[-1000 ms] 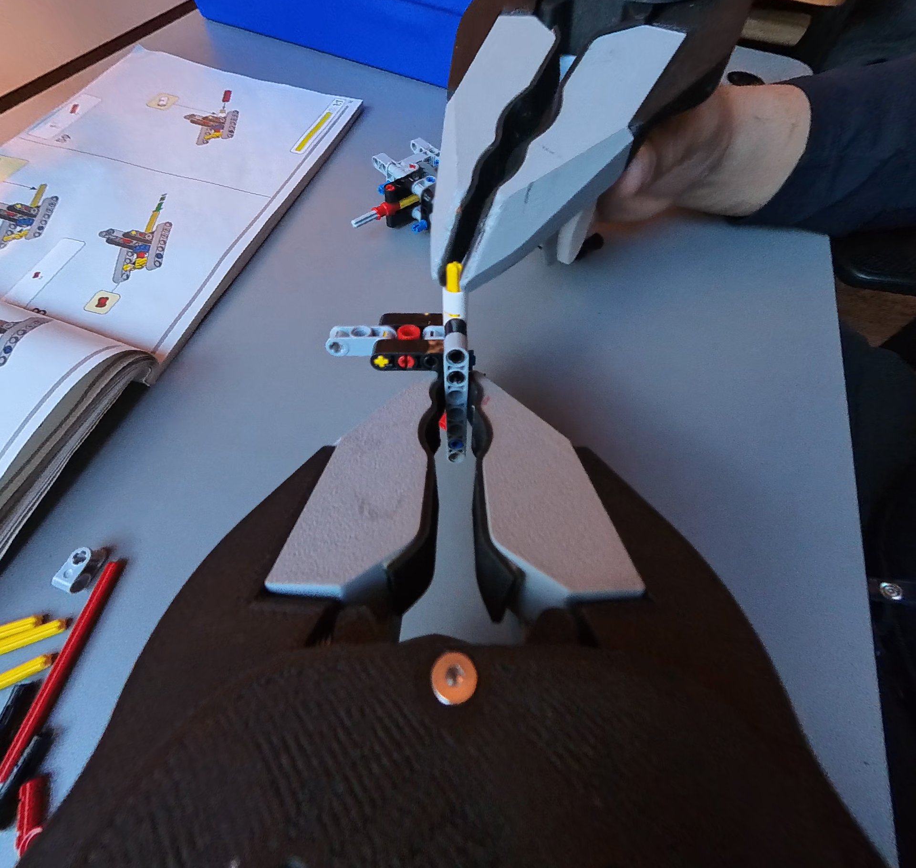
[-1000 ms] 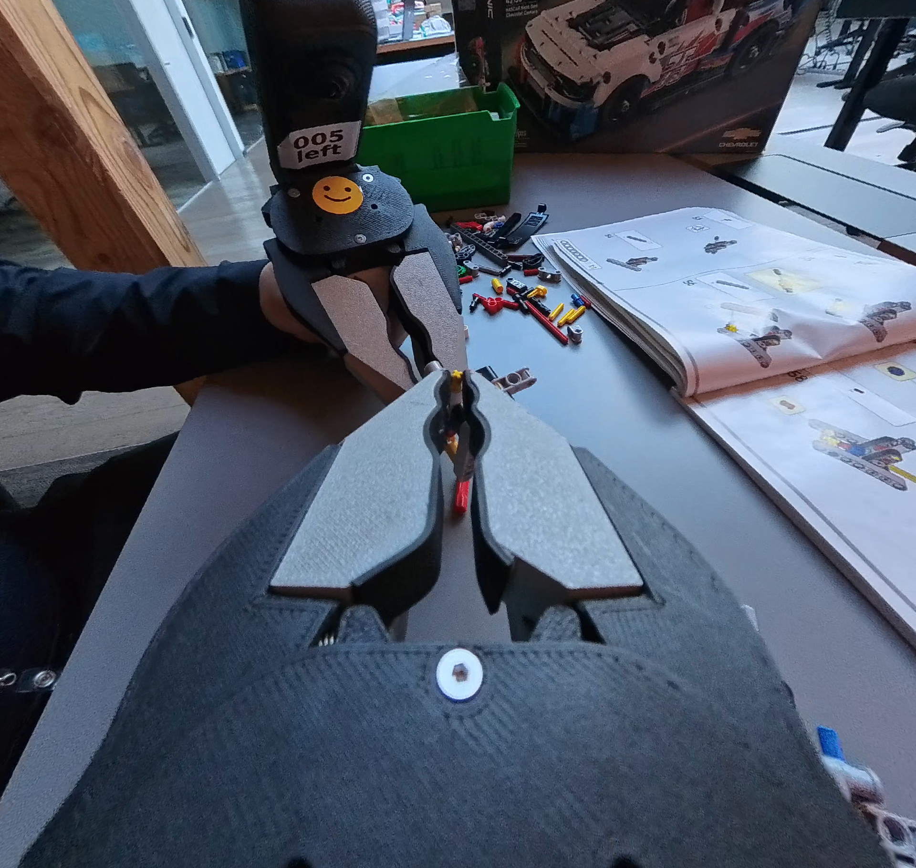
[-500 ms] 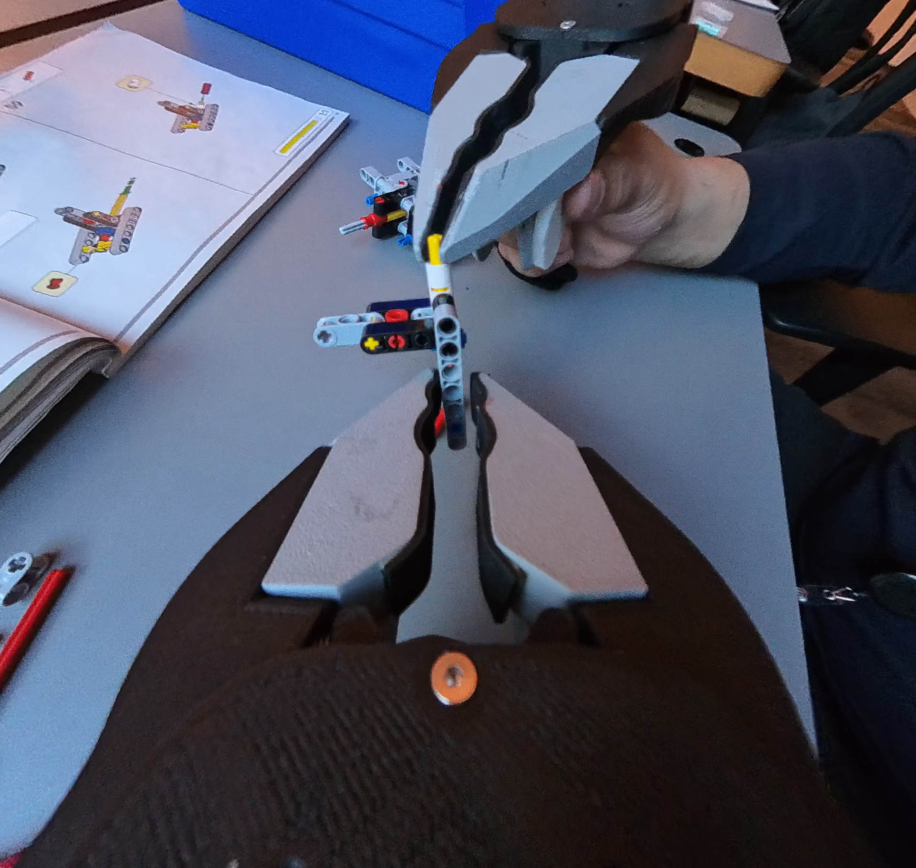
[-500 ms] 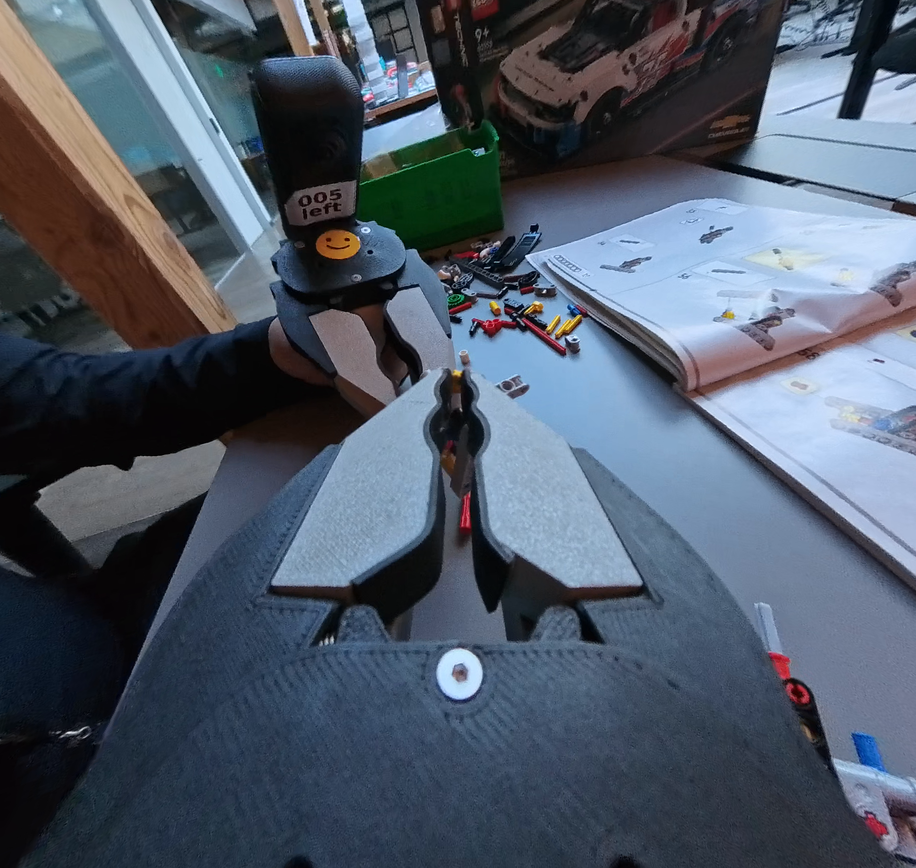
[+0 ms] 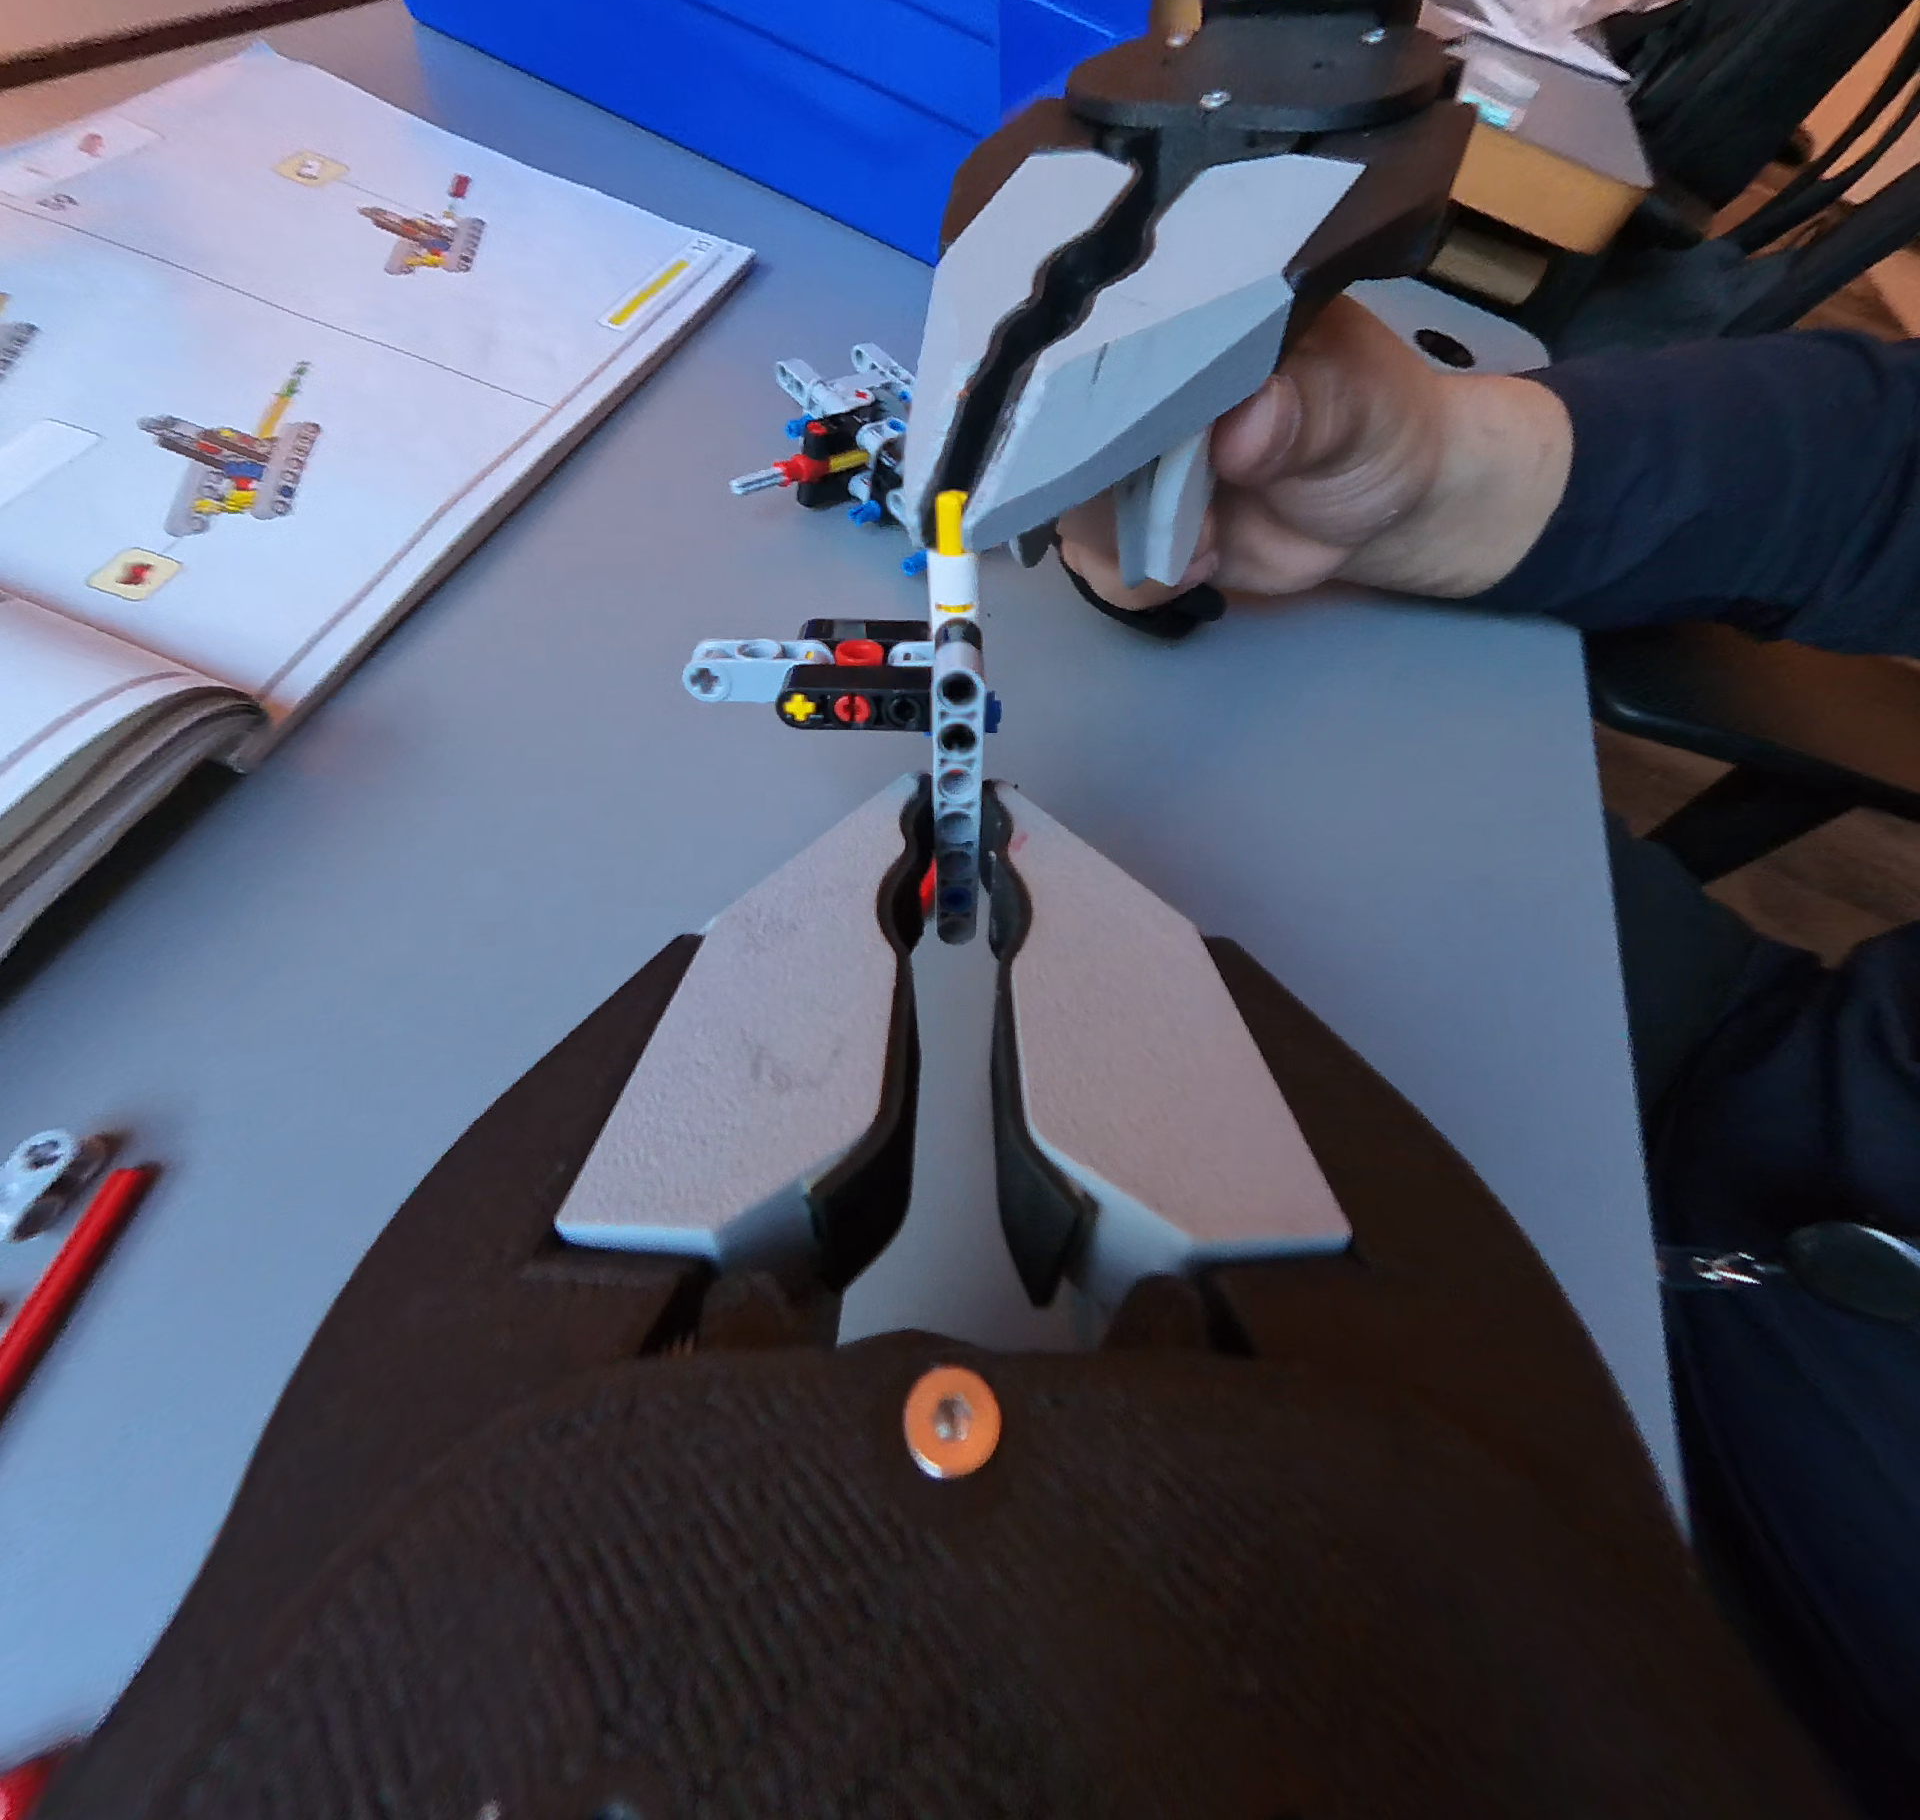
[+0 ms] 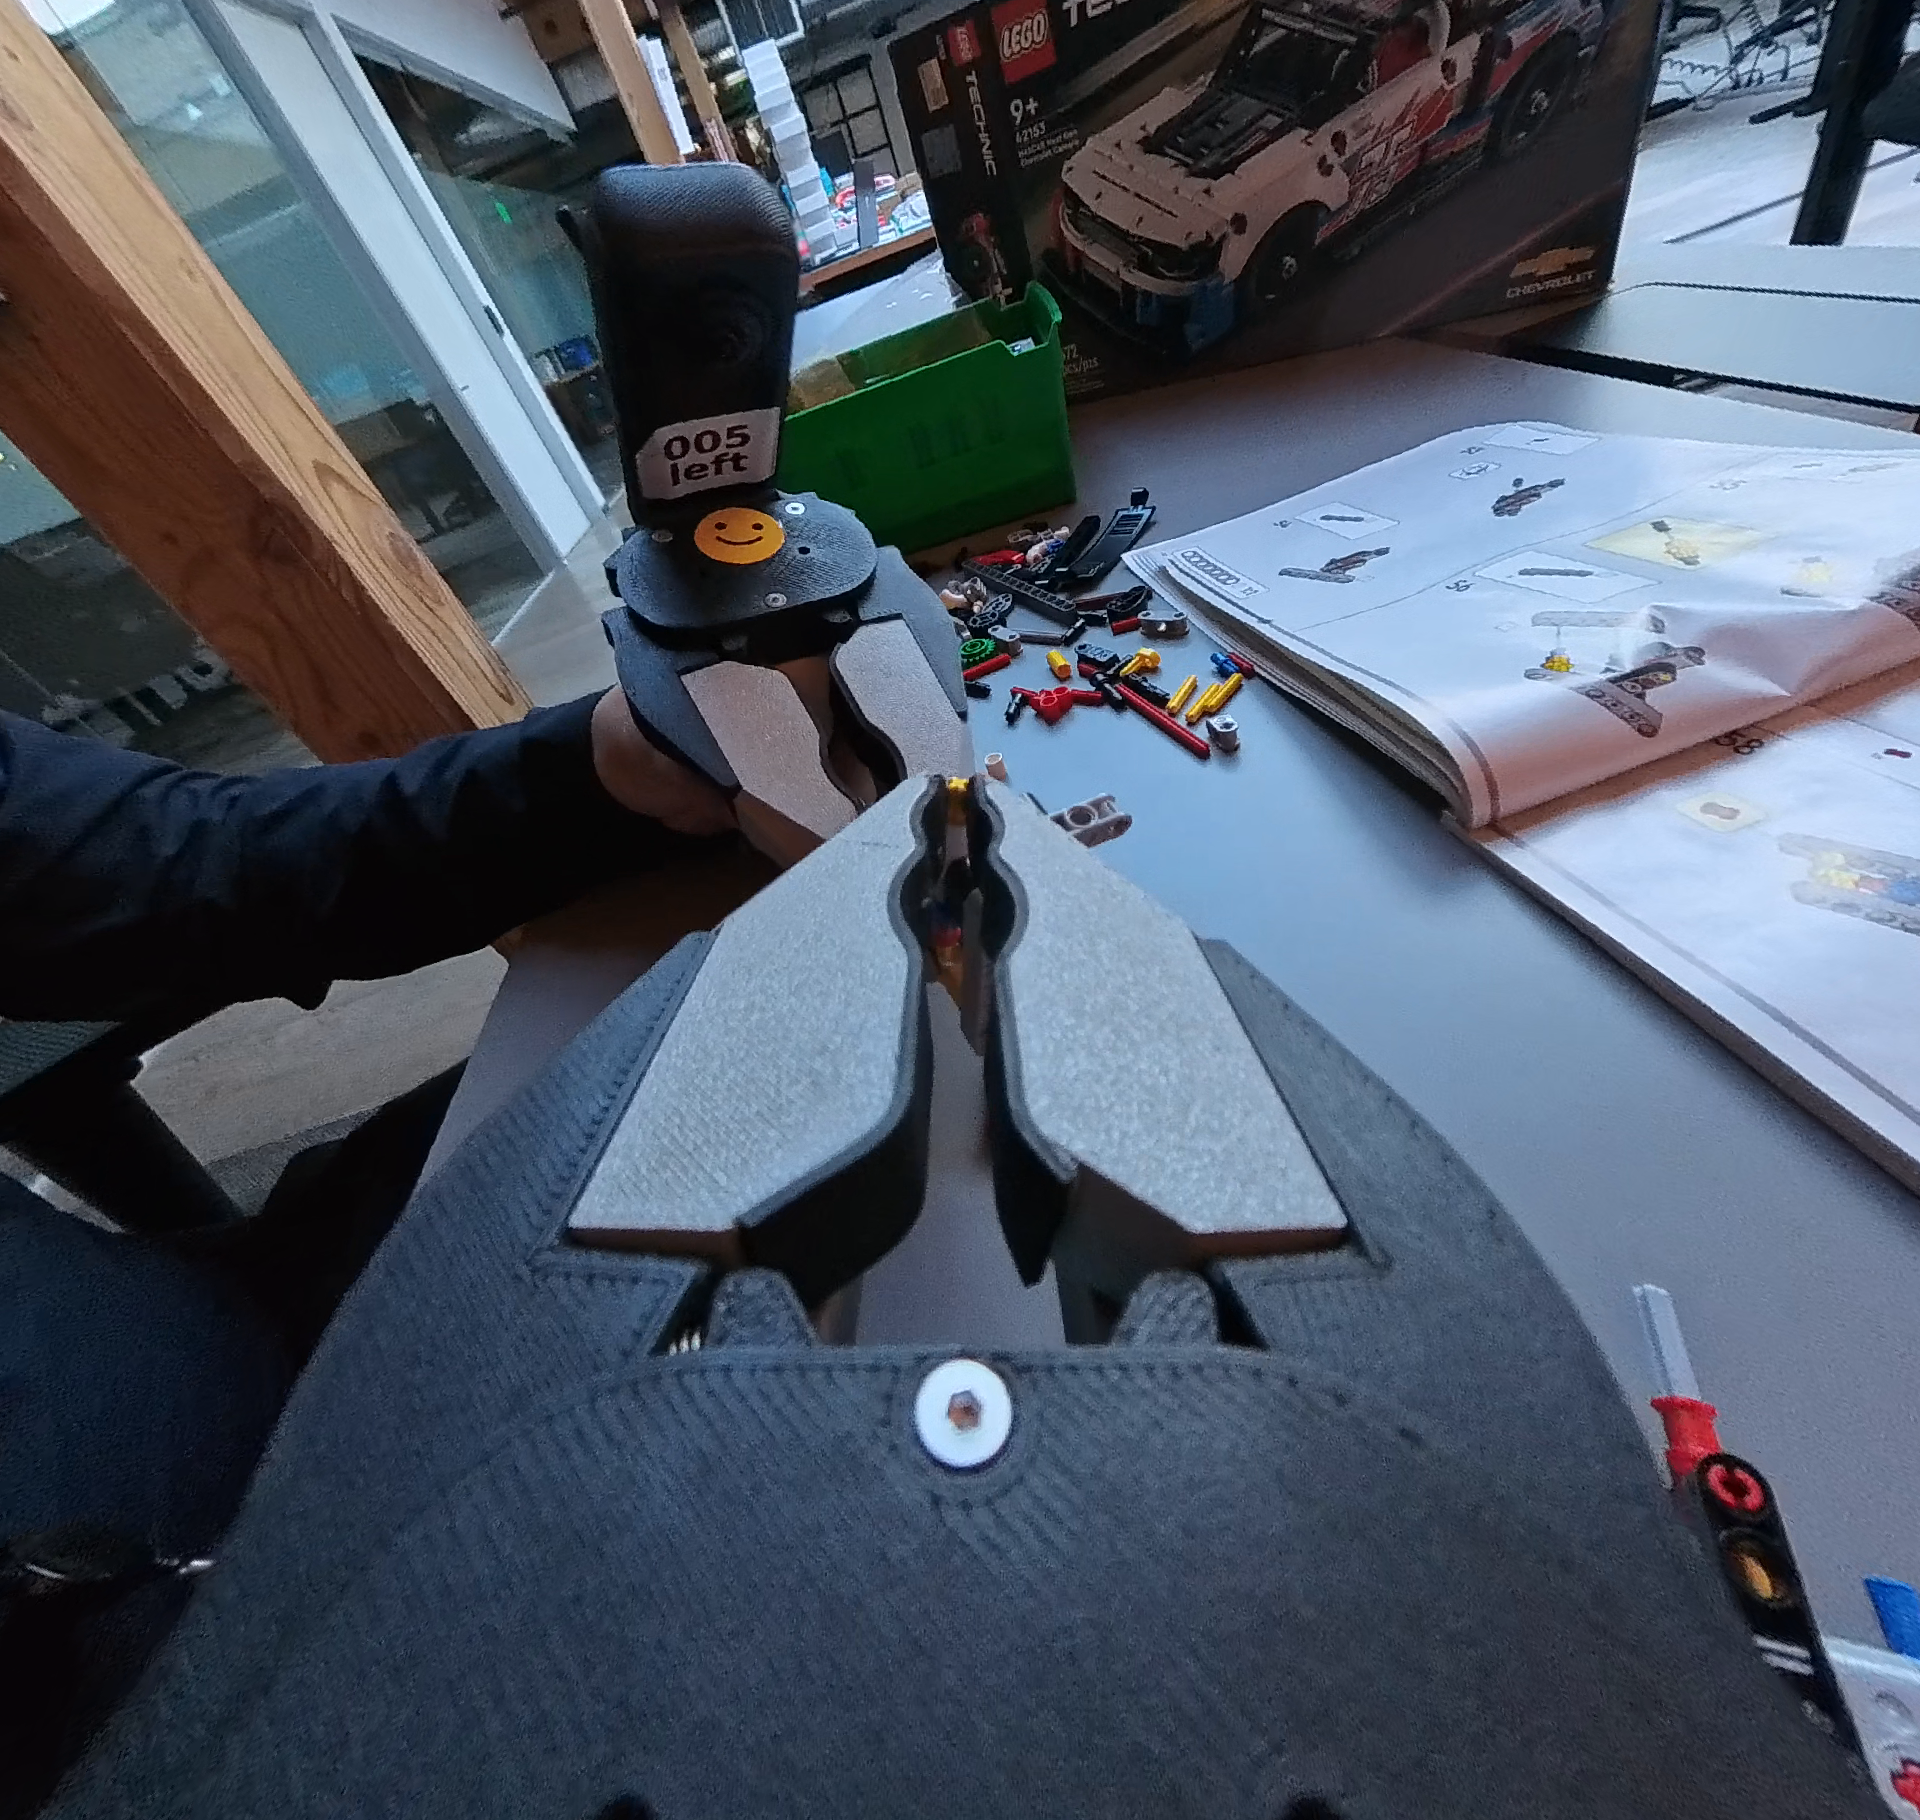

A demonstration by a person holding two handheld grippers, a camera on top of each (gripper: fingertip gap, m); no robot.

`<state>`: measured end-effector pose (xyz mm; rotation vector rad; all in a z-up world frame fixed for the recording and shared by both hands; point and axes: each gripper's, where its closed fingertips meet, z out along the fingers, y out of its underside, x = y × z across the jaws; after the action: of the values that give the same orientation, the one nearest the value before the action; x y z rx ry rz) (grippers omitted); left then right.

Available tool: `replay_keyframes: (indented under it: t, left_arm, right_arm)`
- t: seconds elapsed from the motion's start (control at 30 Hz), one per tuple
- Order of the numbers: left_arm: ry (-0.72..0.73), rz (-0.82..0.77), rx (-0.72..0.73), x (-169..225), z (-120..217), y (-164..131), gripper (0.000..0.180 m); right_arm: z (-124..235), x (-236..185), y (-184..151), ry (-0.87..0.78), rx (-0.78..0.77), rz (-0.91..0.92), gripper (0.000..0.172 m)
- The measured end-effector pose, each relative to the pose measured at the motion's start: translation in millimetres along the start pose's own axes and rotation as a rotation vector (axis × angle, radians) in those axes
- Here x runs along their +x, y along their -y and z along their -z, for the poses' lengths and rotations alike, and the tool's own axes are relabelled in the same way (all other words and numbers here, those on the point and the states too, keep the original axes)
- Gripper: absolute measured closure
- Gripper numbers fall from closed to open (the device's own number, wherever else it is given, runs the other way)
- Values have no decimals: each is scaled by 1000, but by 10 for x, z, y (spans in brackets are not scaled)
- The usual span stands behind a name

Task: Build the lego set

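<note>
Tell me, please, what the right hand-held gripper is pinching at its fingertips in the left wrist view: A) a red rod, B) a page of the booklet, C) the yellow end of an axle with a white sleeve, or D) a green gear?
C: the right hand-held gripper has its tips closed on the yellow axle end, just above the white sleeve of the small assembly.

In the left wrist view, the desk [image 5: 1299,835] carries an open instruction booklet [image 5: 312,368] at the left, with a storage bin [image 5: 779,25] behind it. A small brick assembly [image 5: 842,451] lies between the booklet and the right gripper [image 5: 940,523]. A beam assembly [image 5: 935,710] stands between both sets of jaws, above the desk. In the right wrist view, loose parts [image 6: 1122,658] lie left of the booklet, in front of a tray [image 6: 935,430] and a box [image 6: 1299,108].
</note>
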<state>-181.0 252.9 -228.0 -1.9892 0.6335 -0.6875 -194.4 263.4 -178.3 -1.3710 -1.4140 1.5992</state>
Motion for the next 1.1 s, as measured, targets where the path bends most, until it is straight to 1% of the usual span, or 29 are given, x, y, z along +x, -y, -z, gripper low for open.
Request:
replay_keyframes:
  t: [0.03, 0.1, 0.2, 0.23, 0.37, 0.43, 0.53, 0.63, 0.8, 0.9, 1.0, 1.1]
  left_arm:
    - [14, -6, 1, -12, 7, 0, 177]
    - [-1, 14, -2, -3, 8, -10, 176]
    - [-12, 53, 8, -22, 18, -1, 176]
    - [-11, 57, 14, -28, 24, 6, 176]
    - [-13, 34, 38, -1, 28, 44, 176]
    - [-11, 35, 33, -3, 24, 37, 176]
    - [-10, 40, 44, -10, 36, 51, 177]
    - [-12, 39, 45, -6, 36, 51, 176]
    - [-3, 20, 17, 5, 11, 18, 176]
    - [1, 14, 24, 6, 16, 26, 176]
    - [19, -4, 4, 4, 3, 2, 177]
    - [13, 15, 6, 4, 17, -1, 177]
  right_arm:
    - [-1, 6, 2, -1, 5, -5, 172]
    - [-7, 4, -7, 2, 1, -1, 172]
    - [-8, 14, -15, -17, -14, 48, 171]
    - [-6, 17, -20, -22, -24, 64, 166]
    - [-4, 44, -41, -33, -39, 76, 162]
    - [-6, 37, -51, -10, -39, 59, 159]
    - [32, 3, 15, 38, 5, 21, 163]
    - [64, 12, 31, 59, 19, 1, 172]
    - [22, 1, -3, 57, 1, 32, 171]
    - [29, -9, -2, 60, -4, 49, 172]
    - [28, -8, -31, 49, -30, 100, 172]
    - [29, -5, -49, 53, -56, 131, 172]
